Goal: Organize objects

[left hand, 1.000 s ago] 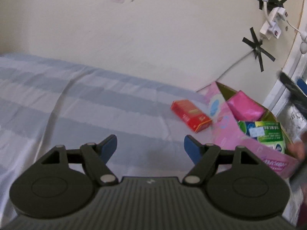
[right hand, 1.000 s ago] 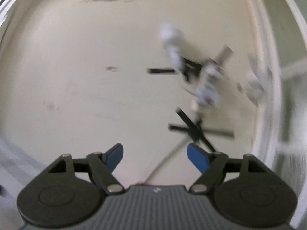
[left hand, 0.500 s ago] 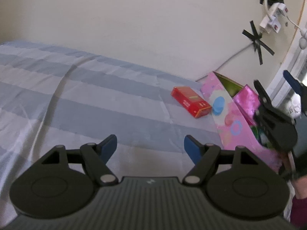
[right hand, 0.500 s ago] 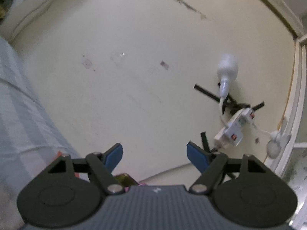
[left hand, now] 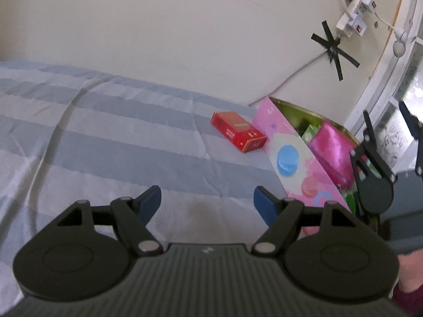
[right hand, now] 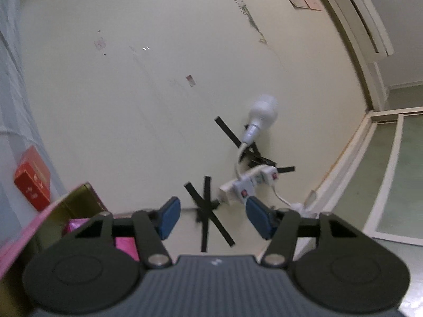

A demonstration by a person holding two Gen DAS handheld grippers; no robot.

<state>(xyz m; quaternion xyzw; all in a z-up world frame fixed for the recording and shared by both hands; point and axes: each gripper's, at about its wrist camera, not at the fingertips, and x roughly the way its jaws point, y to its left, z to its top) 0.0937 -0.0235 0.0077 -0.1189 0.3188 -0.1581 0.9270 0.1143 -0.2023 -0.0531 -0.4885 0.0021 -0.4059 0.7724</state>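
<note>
bed point(left hand: 105, 132): striped sheet | pink box point(left hand: 293, 163) at far right corner by wall: already holds pink packet point(left hand: 333, 155), green items | red box point(left hand: 238, 131): still out, just beside it | left gripper point(left hand: 207, 202) fingers spread, empty | right gripper point(right hand: 208, 216) over pink box, fingers closing on nothing

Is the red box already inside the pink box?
No. The red box lies on the striped bedsheet, just outside the pink box.

red box point(left hand: 238, 135) with gold print too small to read, no other legible text
</note>
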